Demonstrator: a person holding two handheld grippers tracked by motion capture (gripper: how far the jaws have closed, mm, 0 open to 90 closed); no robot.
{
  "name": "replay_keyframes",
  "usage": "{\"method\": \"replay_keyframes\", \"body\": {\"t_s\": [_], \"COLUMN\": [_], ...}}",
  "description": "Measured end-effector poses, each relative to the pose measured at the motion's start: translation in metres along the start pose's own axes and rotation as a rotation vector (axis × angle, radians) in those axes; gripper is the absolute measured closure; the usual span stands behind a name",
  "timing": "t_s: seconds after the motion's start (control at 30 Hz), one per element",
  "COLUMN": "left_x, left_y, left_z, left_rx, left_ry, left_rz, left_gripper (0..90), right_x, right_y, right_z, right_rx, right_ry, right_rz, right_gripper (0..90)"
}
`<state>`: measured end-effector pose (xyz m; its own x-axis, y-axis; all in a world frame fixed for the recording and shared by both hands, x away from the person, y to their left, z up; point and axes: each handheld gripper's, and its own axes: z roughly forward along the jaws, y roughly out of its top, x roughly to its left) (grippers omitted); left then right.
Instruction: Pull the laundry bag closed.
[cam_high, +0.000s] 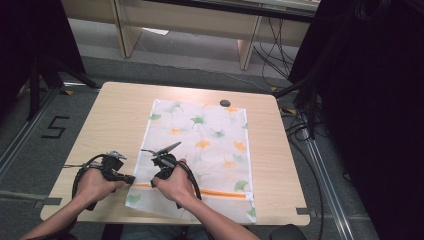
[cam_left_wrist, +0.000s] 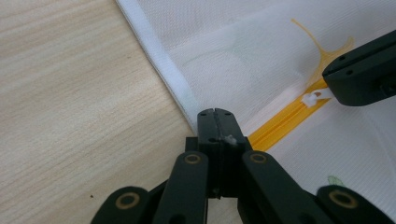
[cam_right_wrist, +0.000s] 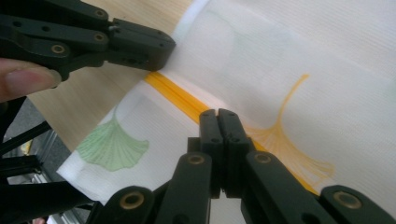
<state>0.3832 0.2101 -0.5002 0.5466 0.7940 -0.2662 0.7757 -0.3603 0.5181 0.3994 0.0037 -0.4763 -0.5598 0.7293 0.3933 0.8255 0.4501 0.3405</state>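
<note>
Black, hinged jaws of the left gripper (cam_left_wrist: 215, 114) are pinching the white hem of a mesh laundry bag (cam_high: 200, 150) beside its orange zipper (cam_left_wrist: 280, 126). Right gripper (cam_right_wrist: 218, 115) is pressing shut on that zipper (leaf prints around). Bag is lying flat on a pale wooden table (cam_high: 115, 120); a "5" (cam_high: 54, 127) is marking the grey floor.
</note>
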Motion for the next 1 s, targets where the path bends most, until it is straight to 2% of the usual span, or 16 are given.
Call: {"method": "replay_keyframes", "body": {"t_s": [0.1,0.13,0.17,0.23,0.3,0.33,0.47,0.5,0.63,0.73,0.87,0.9,1.0], "left_x": [0.000,0.000,0.000,0.000,0.000,0.000,0.000,0.000,0.000,0.000,0.000,0.000,0.000], "left_y": [0.000,0.000,0.000,0.000,0.000,0.000,0.000,0.000,0.000,0.000,0.000,0.000,0.000], "left_z": [0.000,0.000,0.000,0.000,0.000,0.000,0.000,0.000,0.000,0.000,0.000,0.000,0.000], "left_rx": [0.002,0.001,0.001,0.000,0.001,0.001,0.001,0.001,0.002,0.001,0.001,0.000,0.000], "left_ry": [0.002,0.001,0.002,0.002,0.002,0.003,0.002,0.004,0.003,0.003,0.003,0.002,0.002], "left_rz": [0.001,-0.001,0.000,-0.001,0.000,0.000,-0.002,0.000,-0.001,0.000,-0.001,-0.001,0.000], "left_gripper": [90.0,90.0,90.0,90.0,90.0,90.0,90.0,90.0,90.0,90.0,90.0,90.0,90.0], "right_x": [-0.002,-0.001,-0.005,-0.004,-0.005,-0.008,-0.010,-0.012,-0.013,-0.015,-0.018,-0.019,-0.021], "right_y": [-0.001,-0.001,-0.002,-0.003,-0.003,-0.003,-0.003,-0.003,-0.005,-0.005,-0.006,-0.006,-0.007], "right_z": [0.000,-0.001,-0.002,-0.003,-0.004,-0.005,-0.008,-0.010,-0.010,-0.012,-0.011,-0.013,-0.015], "right_rx": [0.002,0.005,0.006,0.013,0.009,0.004,0.015,0.017,0.013,0.023,0.011,0.017,0.029], "right_ry": [-0.011,-0.007,0.001,-0.006,0.002,-0.003,-0.016,-0.005,-0.021,-0.015,-0.023,-0.011,-0.017], "right_rz": [0.018,0.048,0.002,0.032,0.032,0.017,0.015,0.011,0.031,0.017,0.021,0.022,0.030], "right_gripper": [90.0,90.0,90.0,90.0,90.0,90.0,90.0,90.0,90.0,90.0,90.0,90.0,90.0]}}
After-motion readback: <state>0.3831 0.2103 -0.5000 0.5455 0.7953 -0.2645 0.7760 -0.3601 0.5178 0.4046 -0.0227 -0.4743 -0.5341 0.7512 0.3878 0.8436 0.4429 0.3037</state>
